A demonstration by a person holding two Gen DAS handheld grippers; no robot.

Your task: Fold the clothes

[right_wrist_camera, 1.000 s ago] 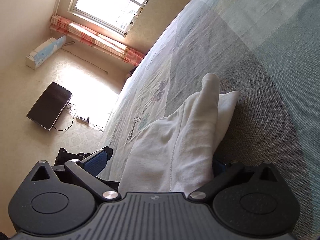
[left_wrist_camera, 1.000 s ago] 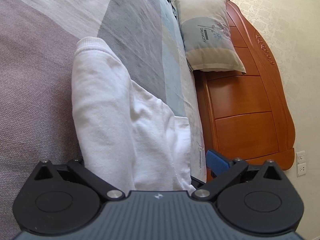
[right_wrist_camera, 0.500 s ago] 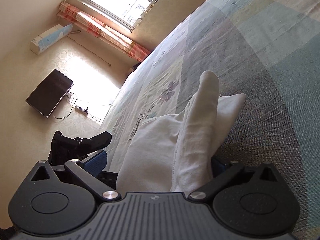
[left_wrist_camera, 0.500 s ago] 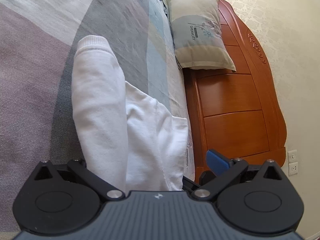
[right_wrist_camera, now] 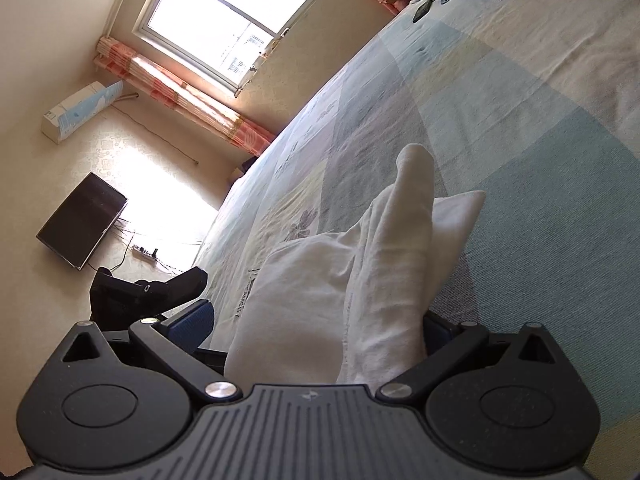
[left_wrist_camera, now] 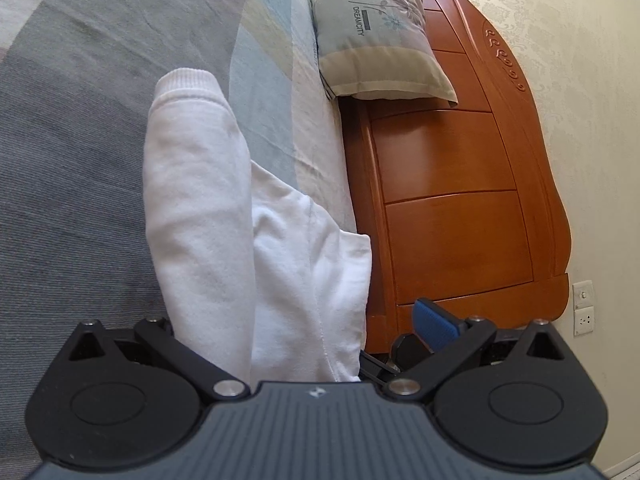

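A white sweatshirt, folded into a thick bundle, fills the gap between the fingers of my left gripper, which is shut on it. One sleeve with a ribbed cuff lies along the top of the bundle. Only the right blue pad shows; the cloth hides the left one. From the other side, my right gripper is shut on the same sweatshirt, with the sleeve pointing away over the bed. The left gripper's black body sits beside the bundle at the bed's edge.
The patchwork bedspread stretches ahead. A pillow leans on the wooden headboard. In the right wrist view there are a window, curtains, a dark screen and a power strip on the floor.
Both grippers have shifted with the sweatshirt still held. In the left view the pillow and headboard look larger and nearer. In the right view more of the bed's far side and the window shows.
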